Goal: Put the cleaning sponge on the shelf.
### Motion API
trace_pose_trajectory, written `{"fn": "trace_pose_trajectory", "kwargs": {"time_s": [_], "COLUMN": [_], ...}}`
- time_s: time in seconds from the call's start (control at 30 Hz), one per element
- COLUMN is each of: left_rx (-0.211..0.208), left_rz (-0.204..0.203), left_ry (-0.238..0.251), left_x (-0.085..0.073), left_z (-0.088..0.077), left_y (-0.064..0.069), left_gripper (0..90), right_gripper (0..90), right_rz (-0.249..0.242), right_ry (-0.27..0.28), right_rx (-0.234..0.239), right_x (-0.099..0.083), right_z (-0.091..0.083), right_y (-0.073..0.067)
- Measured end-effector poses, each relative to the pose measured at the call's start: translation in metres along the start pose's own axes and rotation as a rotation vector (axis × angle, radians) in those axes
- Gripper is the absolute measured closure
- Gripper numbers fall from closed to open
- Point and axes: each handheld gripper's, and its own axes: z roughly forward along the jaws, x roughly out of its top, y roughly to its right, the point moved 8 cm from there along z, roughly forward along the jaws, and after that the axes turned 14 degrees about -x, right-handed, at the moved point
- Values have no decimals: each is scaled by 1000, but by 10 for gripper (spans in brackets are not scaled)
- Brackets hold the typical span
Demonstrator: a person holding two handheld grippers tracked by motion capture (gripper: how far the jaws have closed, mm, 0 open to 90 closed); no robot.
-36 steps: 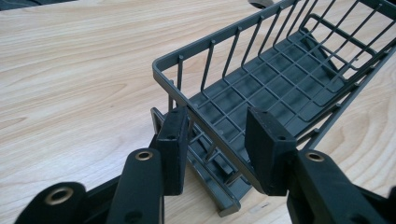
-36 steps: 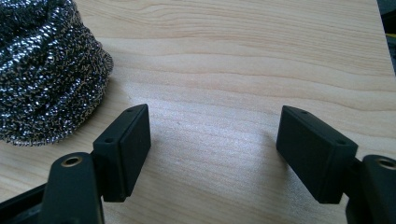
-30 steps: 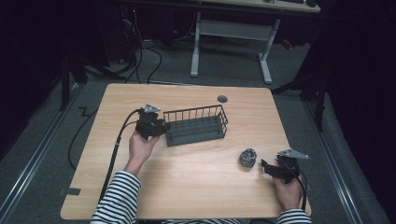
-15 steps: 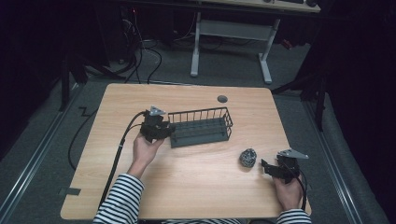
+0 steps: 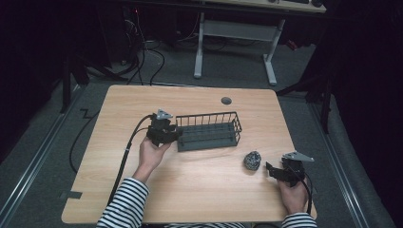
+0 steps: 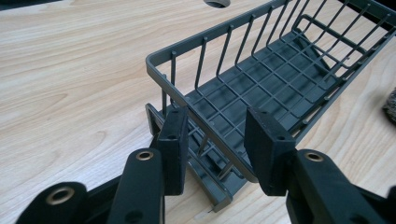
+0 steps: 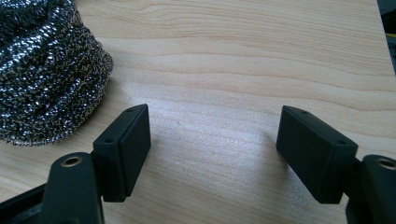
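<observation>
The left gripper (image 5: 164, 130) sat at the near-left corner of a dark wire basket (image 5: 209, 130) on the wooden counter (image 5: 190, 190). In the left gripper view its fingers (image 6: 173, 140) stood part open, one on each side of the basket's (image 6: 261, 84) end rim, with the corner post and the top wire between them. The left finger lay just beside the outer wires and the right finger hung over the basket's floor grid; whether either pad touched the wire could not be told. The basket lay flat, its long side running away from the fingers toward the counter's right.

The right gripper (image 5: 278, 172) rested low over the counter near its right front edge, held by the person's right hand (image 5: 293, 197). Its fingers (image 7: 126, 149) were spread wide with bare wood between them. A steel scouring ball (image 7: 42, 70) lay just beyond and outside the left finger, close but apart from it. In the high view that ball (image 5: 252, 160) sat between the basket and the right gripper. A small round grommet (image 5: 226, 100) showed in the counter beyond the basket.
</observation>
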Motion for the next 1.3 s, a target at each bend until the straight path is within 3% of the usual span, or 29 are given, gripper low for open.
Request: {"fn": "trace_pose_trajectory", "kwargs": {"time_s": [0.37, 0.53, 0.6, 0.77, 1.3], "left_rx": [-32, -32, -47, -50, 4], "left_rz": [13, 1, 4, 6, -5], "left_ry": [-6, 7, 28, 56, 88], "left_x": [3, 4, 5, 7, -15], "left_z": [12, 9, 6, -6, -53], "left_y": [13, 11, 11, 8, -13], "left_gripper": [591, 496, 369, 293, 287], "right_gripper": [263, 263, 263, 262, 262], "right_rz": [0, 0, 0, 1, 1], "right_ry": [0, 0, 0, 0, 0], "right_rx": [0, 0, 0, 0, 0], "right_x": [0, 0, 0, 0, 0], "right_z": [0, 0, 0, 0, 0], "right_y": [0, 0, 0, 0, 0]}}
